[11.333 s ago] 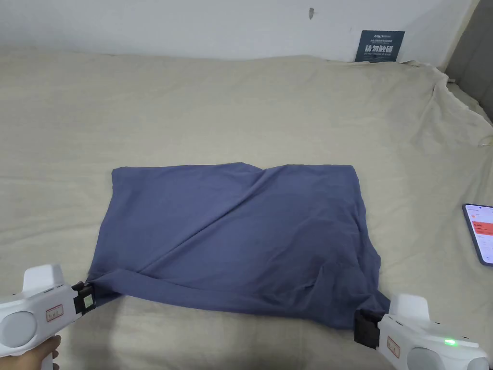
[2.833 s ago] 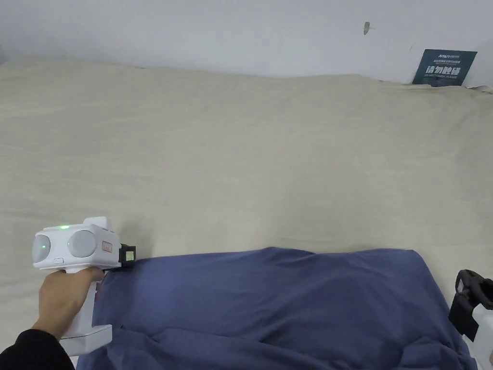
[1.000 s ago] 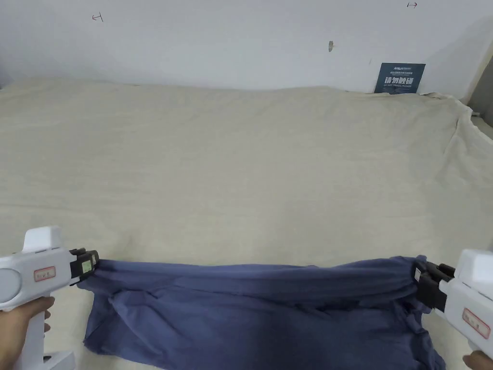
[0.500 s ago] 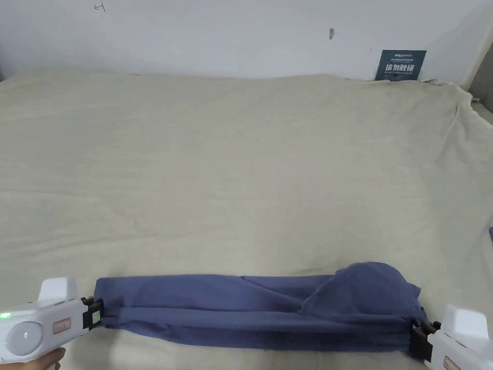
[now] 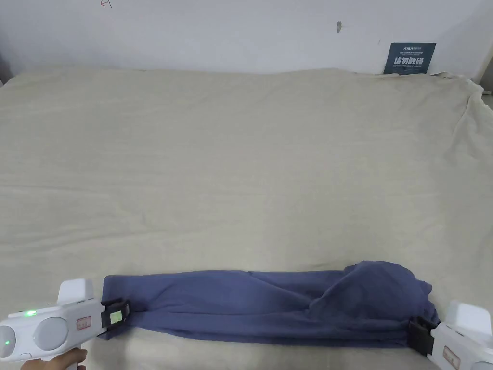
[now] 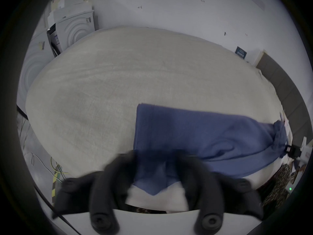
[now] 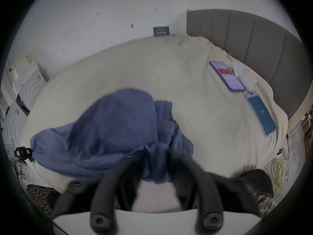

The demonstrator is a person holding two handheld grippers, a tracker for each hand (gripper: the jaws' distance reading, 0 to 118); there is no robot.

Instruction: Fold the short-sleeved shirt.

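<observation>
The blue short-sleeved shirt (image 5: 269,308) lies on the bed as a long narrow folded band along the near edge, with a raised hump at its right end. My left gripper (image 5: 118,315) is at the band's left end. In the left gripper view its jaws (image 6: 155,160) stand apart and blurred, with the shirt's corner (image 6: 203,133) lying loose between them. My right gripper (image 5: 416,335) is at the right end. Its jaws (image 7: 153,155) are also parted, with bunched shirt cloth (image 7: 110,128) between them.
The beige bed sheet (image 5: 240,168) stretches wide beyond the shirt. Two phones (image 7: 227,76) (image 7: 261,116) lie on the bed to the right, near a grey headboard (image 7: 254,43). A blue sign (image 5: 409,58) leans on the back wall. White cabinets (image 6: 74,30) stand to the left.
The shirt, stretched between both grippers a second ago, has been laid down as a narrow band. Since half a second ago it has settled, and the left gripper has shifted slightly right.
</observation>
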